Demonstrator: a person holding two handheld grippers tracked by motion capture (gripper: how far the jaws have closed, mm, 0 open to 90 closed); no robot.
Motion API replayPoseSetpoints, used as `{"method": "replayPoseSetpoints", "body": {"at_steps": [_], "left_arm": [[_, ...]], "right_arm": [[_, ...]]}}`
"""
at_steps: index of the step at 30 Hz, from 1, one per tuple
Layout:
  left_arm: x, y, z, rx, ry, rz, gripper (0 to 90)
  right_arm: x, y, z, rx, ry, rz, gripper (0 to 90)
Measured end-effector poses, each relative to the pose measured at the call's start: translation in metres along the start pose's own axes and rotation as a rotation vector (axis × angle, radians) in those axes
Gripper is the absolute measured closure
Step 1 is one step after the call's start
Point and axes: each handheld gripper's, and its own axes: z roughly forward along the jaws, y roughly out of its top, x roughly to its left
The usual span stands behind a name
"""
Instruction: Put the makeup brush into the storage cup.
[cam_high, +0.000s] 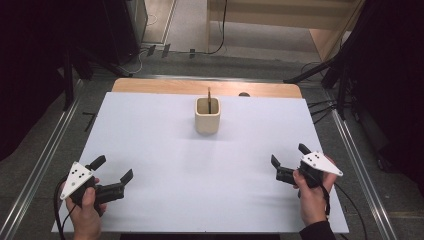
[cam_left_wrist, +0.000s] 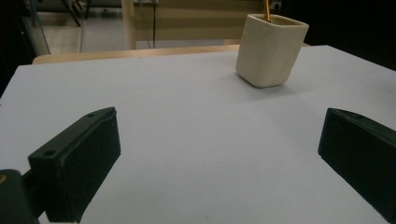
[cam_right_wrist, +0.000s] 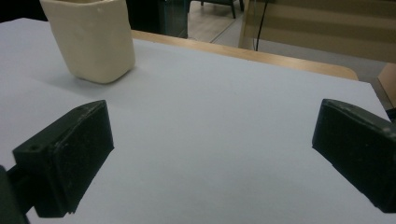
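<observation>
A cream square cup (cam_high: 207, 116) stands upright on the white table sheet (cam_high: 165, 150), toward the far middle. A thin brown stick (cam_high: 209, 94) pokes up out of it. The cup (cam_left_wrist: 271, 49) is at the upper right of the left gripper view, with the stick (cam_left_wrist: 266, 9) rising from its rim, and the cup (cam_right_wrist: 89, 39) is at the upper left of the right gripper view. My left gripper (cam_high: 114, 169) rests near the front left corner, open and holding nothing. Near the front right my right gripper (cam_high: 289, 155) is open too, nothing between its jaws.
A wooden tabletop edge (cam_high: 205, 87) shows beyond the white sheet. Metal rails (cam_high: 47, 150) run along both sides of the table. Dark stands and cables (cam_high: 345, 80) crowd the floor at the far right. A wooden bench (cam_high: 280, 22) stands behind.
</observation>
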Motion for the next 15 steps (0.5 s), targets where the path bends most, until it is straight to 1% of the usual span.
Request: {"method": "replayPoseSetpoints", "body": {"at_steps": [8,12,15], "left_arm": [[0.000,0.000,0.000,-0.001,-0.001,0.000,0.0],[0.000,0.000,0.001,-0.002,-0.004,-0.004,0.0],[0.000,0.000,0.001,-0.002,-0.006,-0.003,0.0]], "right_arm": [[-0.003,-0.009,-0.016,-0.007,-0.001,0.001,0.0],[-0.005,-0.014,-0.024,-0.019,0.000,0.018,0.0],[-0.003,-0.016,-0.027,-0.018,0.005,0.004,0.0]]}}
